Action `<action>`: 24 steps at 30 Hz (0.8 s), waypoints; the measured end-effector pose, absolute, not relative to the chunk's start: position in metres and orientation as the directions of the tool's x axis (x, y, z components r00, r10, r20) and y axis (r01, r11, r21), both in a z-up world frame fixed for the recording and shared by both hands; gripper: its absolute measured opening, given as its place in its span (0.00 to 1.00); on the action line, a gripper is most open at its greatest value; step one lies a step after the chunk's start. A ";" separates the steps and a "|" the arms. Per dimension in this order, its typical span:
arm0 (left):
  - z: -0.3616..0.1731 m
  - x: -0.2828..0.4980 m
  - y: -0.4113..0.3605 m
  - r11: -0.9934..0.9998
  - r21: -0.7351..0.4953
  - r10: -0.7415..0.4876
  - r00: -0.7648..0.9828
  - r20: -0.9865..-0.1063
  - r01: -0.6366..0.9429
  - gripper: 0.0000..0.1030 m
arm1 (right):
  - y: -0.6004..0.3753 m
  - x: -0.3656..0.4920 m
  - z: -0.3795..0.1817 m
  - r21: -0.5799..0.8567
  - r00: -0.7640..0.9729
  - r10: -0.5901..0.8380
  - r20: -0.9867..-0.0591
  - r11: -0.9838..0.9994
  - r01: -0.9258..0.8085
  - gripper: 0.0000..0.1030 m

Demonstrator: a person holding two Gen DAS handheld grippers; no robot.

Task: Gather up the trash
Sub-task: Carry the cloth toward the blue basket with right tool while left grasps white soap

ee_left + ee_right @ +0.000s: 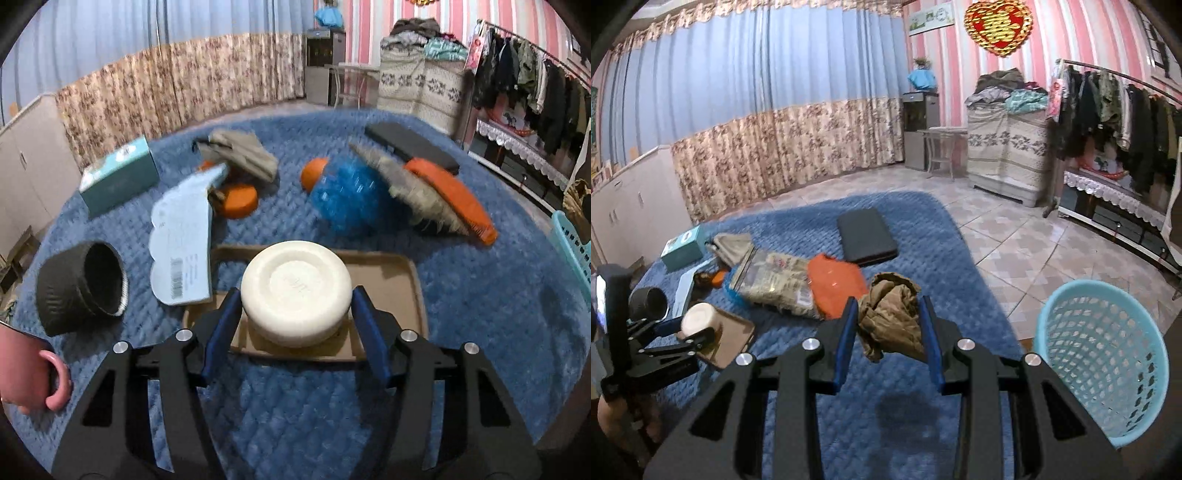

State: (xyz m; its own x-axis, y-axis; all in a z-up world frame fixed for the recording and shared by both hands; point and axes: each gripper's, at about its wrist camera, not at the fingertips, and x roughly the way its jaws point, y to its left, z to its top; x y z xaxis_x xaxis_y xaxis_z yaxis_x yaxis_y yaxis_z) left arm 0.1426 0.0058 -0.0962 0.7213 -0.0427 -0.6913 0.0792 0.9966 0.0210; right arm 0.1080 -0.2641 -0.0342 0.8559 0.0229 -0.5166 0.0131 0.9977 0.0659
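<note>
A white bowl lies upside down on a brown cardboard tray on the blue rug. My left gripper straddles the bowl, and its blue pads touch the bowl's rim on both sides. The right wrist view shows the same left gripper at the left edge around the bowl. My right gripper is shut on a crumpled brown paper wad, held above the rug. A light blue mesh basket stands on the tiled floor just right of it.
On the rug lie a black cup on its side, a pale blue barcode card, a teal box, orange lids, a blue plastic lump, an orange snack bag and a black case. A hand is lower left.
</note>
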 end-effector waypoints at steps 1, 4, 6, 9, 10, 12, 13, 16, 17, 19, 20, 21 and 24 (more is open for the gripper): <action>-0.090 0.140 0.004 0.996 0.022 -0.045 0.732 -0.680 0.081 0.58 | -0.270 0.105 -0.031 0.068 0.860 0.010 -0.510 0.997 0.029 0.33; -0.059 0.129 -0.012 0.994 0.041 -0.054 0.794 -0.606 0.099 0.58 | -0.289 0.098 -0.022 0.069 0.871 -0.034 -0.490 0.995 0.077 0.33; -0.038 0.125 -0.028 0.992 0.035 -0.081 0.827 -0.557 0.121 0.58 | -0.304 0.093 -0.015 0.064 0.876 -0.071 -0.477 0.991 0.115 0.33; -0.006 0.122 -0.063 0.984 0.025 -0.142 0.863 -0.484 0.176 0.58 | -0.333 0.083 -0.002 0.050 0.879 -0.145 -0.454 0.981 0.187 0.33; 0.005 0.122 -0.079 0.979 0.026 -0.168 0.874 -0.457 0.201 0.58 | -0.343 0.079 0.002 0.041 0.878 -0.170 -0.447 0.977 0.210 0.33; 0.017 0.123 -0.106 0.972 0.029 -0.200 0.886 -0.419 0.234 0.58 | -0.368 0.071 0.008 0.002 0.865 -0.243 -0.438 0.962 0.271 0.33; 0.023 0.123 -0.125 0.966 0.035 -0.220 0.889 -0.401 0.255 0.58 | -0.378 0.070 0.009 -0.009 0.859 -0.265 -0.437 0.957 0.291 0.33; 0.034 0.123 -0.176 0.947 0.032 -0.285 0.881 -0.377 0.320 0.58 | -0.423 0.060 0.007 0.012 0.838 -0.326 -0.438 0.930 0.369 0.33; 0.037 0.122 -0.190 0.940 0.031 -0.305 0.878 -0.368 0.340 0.58 | -0.435 0.057 0.007 0.032 0.835 -0.332 -0.438 0.923 0.384 0.33; 0.044 0.115 -0.225 0.923 0.040 -0.347 0.874 -0.340 0.382 0.58 | -0.455 0.051 0.006 0.056 0.830 -0.350 -0.435 0.909 0.413 0.33; 0.046 0.112 -0.239 0.916 0.048 -0.362 0.873 -0.327 0.398 0.58 | -0.467 0.047 0.004 0.062 0.823 -0.366 -0.435 0.900 0.432 0.33; 0.050 0.108 -0.256 0.908 0.056 -0.380 0.872 -0.310 0.415 0.58 | -0.478 0.045 0.002 0.068 0.816 -0.377 -0.437 0.891 0.448 0.33; 0.054 0.097 -0.293 0.883 0.049 -0.434 0.851 -0.297 0.467 0.58 | -0.501 0.043 -0.007 0.096 0.800 -0.390 -0.456 0.872 0.480 0.33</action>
State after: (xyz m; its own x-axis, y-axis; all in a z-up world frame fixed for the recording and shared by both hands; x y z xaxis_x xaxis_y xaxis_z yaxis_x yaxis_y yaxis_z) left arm 0.0968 -0.2935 0.0535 0.8507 -0.4340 -0.2966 0.4674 0.8827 0.0491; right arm 0.0434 -0.5008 -0.0072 0.7997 -0.3902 -0.4563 0.4804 0.8717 0.0965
